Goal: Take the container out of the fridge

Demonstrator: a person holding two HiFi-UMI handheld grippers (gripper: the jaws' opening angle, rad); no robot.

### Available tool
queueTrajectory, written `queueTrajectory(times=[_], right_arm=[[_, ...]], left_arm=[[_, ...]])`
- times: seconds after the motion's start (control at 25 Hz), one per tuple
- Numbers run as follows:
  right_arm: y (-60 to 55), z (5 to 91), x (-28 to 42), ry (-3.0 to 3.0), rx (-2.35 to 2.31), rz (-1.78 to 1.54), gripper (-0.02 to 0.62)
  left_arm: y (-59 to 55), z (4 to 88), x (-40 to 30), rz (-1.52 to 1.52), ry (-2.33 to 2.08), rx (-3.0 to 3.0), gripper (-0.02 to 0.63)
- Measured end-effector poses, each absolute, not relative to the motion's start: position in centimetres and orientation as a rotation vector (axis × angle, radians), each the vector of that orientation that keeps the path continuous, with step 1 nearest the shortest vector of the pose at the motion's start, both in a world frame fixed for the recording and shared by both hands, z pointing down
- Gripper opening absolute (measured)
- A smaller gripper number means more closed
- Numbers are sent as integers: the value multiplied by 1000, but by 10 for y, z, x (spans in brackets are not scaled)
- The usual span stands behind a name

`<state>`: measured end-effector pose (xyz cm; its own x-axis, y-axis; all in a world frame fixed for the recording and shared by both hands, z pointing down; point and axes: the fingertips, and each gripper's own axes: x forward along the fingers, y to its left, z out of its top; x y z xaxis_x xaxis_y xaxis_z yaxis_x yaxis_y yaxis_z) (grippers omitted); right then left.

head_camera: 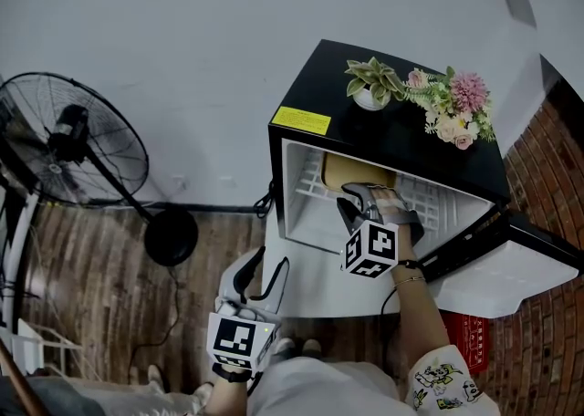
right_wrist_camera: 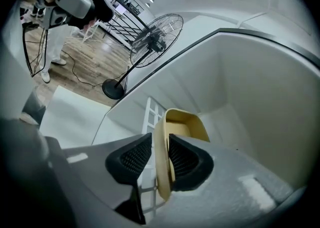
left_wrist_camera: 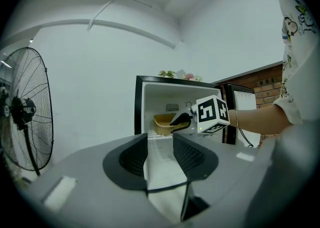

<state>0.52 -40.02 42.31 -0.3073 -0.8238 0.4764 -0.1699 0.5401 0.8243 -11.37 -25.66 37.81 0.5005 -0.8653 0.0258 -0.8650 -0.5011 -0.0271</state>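
The left gripper [head_camera: 263, 270] sits low in the head view, grey and smooth. In the left gripper view its ribbed black pads [left_wrist_camera: 131, 154] stand apart with only air between them.

Above it, toward the frame's centre, the right gripper [head_camera: 363, 193] reaches into the open fridge [head_camera: 392, 136]. In the right gripper view its two ribbed black pads [right_wrist_camera: 186, 161] are clamped on one thin side wall of the container [right_wrist_camera: 184, 124], one pad outside and one inside.

The container [head_camera: 351, 171] is a tan tub of smooth, matte plastic with rounded corners and a rolled rim. It rests upright on the white wire shelf [head_camera: 308, 188], mouth up. In the head view its visible length runs left to right across the frame; its back is hidden under the fridge top, so I cannot tell the true long axis.

The fridge is a glossy black box with a white moulded lining, its door [head_camera: 511, 270] swung out at lower right. On top stand a small potted plant [head_camera: 372, 84] and a bunch of pink flowers [head_camera: 456, 106]. At far left a black wire-caged fan [head_camera: 73, 140] stands on the plank floor [head_camera: 109, 268].
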Motion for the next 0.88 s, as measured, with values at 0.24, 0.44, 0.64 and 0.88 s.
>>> queueTrajectory(times=[0.24, 0.44, 0.64, 0.88], right_arm=[[-403, 421, 7, -1767, 836, -859, 44], [-403, 421, 9, -1751, 826, -869, 25], [-400, 419, 11, -1746, 823, -875, 18], [-394, 413, 12, -1753, 829, -883, 17]], left_arm=[[-257, 382, -114, -68, 1575, -2710, 158], [-257, 376, -112, -54, 1566, -2706, 158], [-256, 379, -114, -60, 1583, -2697, 158], [-253, 377, -116, -61, 1597, -2680, 158]])
